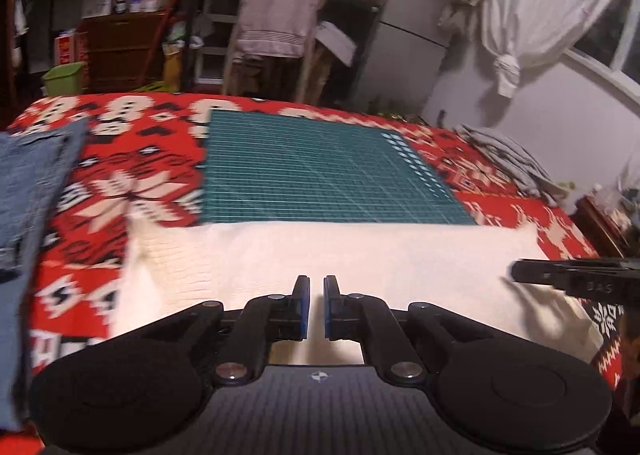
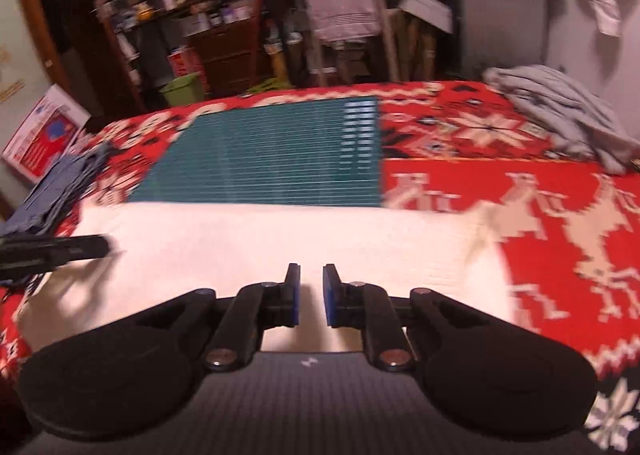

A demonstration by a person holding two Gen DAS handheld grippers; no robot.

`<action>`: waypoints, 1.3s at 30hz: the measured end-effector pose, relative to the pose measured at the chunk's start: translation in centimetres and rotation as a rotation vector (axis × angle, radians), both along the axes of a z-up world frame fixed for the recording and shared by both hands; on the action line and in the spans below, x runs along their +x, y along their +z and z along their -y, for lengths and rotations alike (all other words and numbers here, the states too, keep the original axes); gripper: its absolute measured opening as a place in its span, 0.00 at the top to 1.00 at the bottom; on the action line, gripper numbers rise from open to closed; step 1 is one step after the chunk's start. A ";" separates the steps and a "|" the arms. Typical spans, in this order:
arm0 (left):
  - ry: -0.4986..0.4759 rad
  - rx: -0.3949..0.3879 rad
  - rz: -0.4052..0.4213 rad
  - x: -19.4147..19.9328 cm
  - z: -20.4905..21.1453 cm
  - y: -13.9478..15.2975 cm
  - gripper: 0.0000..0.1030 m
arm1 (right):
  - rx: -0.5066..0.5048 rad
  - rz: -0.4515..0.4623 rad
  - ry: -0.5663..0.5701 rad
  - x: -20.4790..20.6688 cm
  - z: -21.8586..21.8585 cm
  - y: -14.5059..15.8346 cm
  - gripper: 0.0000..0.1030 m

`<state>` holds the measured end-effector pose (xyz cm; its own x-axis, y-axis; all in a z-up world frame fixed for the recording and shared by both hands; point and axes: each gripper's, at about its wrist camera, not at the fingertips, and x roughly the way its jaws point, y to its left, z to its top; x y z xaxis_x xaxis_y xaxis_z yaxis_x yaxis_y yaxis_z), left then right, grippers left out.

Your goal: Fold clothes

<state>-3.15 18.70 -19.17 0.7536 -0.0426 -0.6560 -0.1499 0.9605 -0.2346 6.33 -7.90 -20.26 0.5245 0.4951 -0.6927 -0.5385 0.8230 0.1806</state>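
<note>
- White garment (image 1: 332, 259) lies flat, folded to a wide band, at 6 o'clock of the teal mat.
- Blue denim piece (image 1: 28, 191) lies at 9 o'clock.
- Grey garment (image 2: 560, 115), seemingly crumpled, sits at 2 o'clock.

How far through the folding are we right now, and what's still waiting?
Looks done: the white cloth lies as a flat strip over the near edge of the green mat, and denim lies flat on the left. In hand: nothing; the left claw and right claw are slightly open over the white cloth, gripping nothing. Left: the crumpled grey garment on the far right.
</note>
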 end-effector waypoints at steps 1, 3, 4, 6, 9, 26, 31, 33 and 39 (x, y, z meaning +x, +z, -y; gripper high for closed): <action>0.003 0.007 -0.010 0.2 0.2 -0.2 0.95 | -0.003 0.001 0.014 -0.2 -0.5 -0.1 0.86; 0.011 0.013 -0.013 -0.1 0.0 -0.4 0.95 | -0.010 -0.008 0.008 -0.3 -0.5 -0.5 0.87; 0.016 0.015 -0.017 -0.4 -0.2 -0.4 0.95 | -0.012 -0.011 -0.001 -0.3 0.0 -0.6 0.89; 0.027 0.015 -0.028 -1.2 -0.9 -0.5 0.96 | -0.020 -0.012 -0.030 -0.1 1.2 -0.6 0.91; 0.038 -0.003 -0.040 -2.6 -1.8 -0.5 0.97 | -0.045 -0.009 -0.071 0.2 3.0 -0.6 0.92; 0.093 -0.021 -0.038 -2.8 -1.8 -0.2 0.97 | -0.010 -0.027 -0.014 -2.2 1.5 -0.5 0.87; 0.121 -0.012 -0.057 -4.7 -2.4 -0.2 0.96 | -0.032 -0.030 -0.086 -1.7 4.1 -0.5 0.88; 0.132 -0.033 -0.058 -5.3 -2.6 -0.1 0.96 | -0.034 -0.031 -0.104 -1.6 4.8 -0.5 0.88; 0.118 -0.049 -0.002 -4.0 -2.7 0.9 0.96 | -0.015 -0.007 -0.097 -1.0 4.4 -0.1 0.86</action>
<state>-7.14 21.37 -18.28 0.7542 0.0146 -0.6565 -0.2618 0.9235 -0.2803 5.32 -12.27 -20.35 0.5644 0.4320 -0.7034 -0.4548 0.8739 0.1718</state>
